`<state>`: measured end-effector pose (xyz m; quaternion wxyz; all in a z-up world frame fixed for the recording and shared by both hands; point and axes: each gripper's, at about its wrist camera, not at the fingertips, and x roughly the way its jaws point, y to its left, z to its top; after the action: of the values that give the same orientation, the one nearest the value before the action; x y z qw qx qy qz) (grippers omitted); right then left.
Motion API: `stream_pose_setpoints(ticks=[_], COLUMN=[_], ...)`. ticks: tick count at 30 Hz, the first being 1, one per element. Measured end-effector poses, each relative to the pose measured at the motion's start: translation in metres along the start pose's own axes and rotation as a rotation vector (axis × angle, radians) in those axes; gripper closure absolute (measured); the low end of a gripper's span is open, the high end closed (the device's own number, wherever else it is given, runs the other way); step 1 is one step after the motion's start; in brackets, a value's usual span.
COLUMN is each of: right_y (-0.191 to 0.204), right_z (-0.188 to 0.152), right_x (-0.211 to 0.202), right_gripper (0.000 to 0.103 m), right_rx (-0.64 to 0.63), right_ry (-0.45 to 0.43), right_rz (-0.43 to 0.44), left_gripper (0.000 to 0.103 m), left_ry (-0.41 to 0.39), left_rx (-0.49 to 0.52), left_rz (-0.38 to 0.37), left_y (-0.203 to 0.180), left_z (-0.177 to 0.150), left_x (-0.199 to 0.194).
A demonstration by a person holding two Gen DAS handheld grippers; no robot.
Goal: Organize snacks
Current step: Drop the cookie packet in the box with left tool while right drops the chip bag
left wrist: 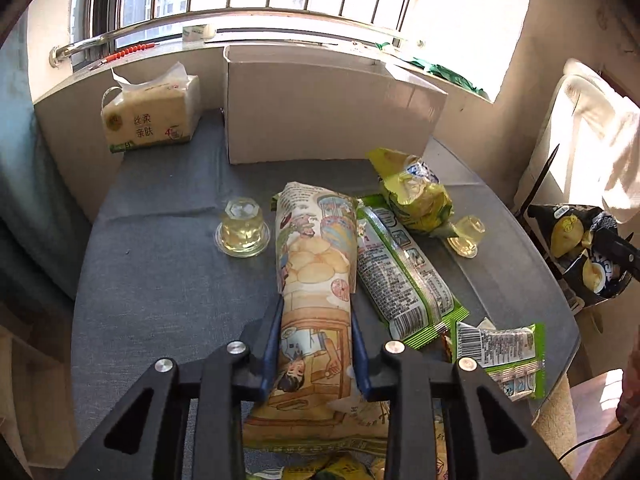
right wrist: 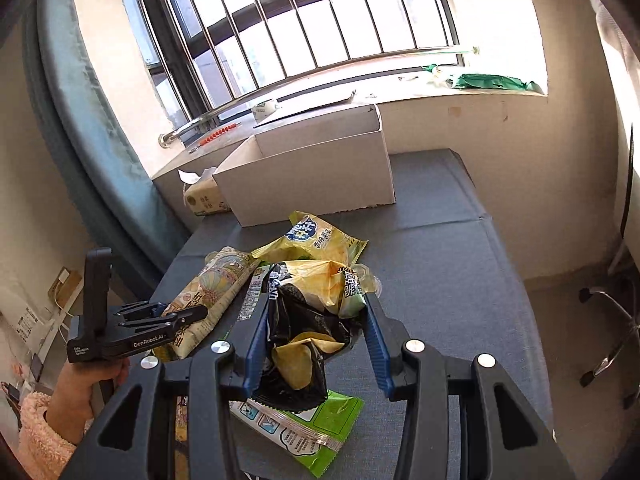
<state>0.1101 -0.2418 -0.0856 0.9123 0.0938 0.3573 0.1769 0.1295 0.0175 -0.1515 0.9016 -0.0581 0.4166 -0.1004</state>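
My left gripper is shut on a long beige illustrated snack bag that lies on the grey table; it also shows in the right wrist view. My right gripper is shut on a black and yellow chip bag and holds it above the table; it shows at the right edge of the left wrist view. A yellow chip bag, two green-edged packets and two jelly cups lie on the table. An open white cardboard box stands at the back.
A tissue pack stands left of the box by the window sill. The grey table has a curved front edge. A green packet lies under my right gripper. An office chair base stands to the right.
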Motion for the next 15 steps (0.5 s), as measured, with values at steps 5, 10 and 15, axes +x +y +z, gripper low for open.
stream_pose_setpoints(ticks=[5, 10, 15], right_y=[0.000, 0.003, -0.003], right_z=[0.019, 0.063, 0.136], right_x=[0.004, 0.018, 0.054], right_gripper=[0.055, 0.055, 0.055], right_rx=[0.010, -0.001, 0.036], right_ry=[-0.020, -0.054, -0.067], right_rz=[0.038, 0.063, 0.114], left_gripper=[0.072, 0.072, 0.072], left_ry=[-0.141, -0.278, -0.314], left_rx=[-0.017, -0.036, -0.098], left_rz=[-0.037, -0.055, -0.091], left_y=[0.000, 0.003, 0.018], left_z=[0.028, 0.078, 0.148], left_x=[-0.039, -0.066, -0.056])
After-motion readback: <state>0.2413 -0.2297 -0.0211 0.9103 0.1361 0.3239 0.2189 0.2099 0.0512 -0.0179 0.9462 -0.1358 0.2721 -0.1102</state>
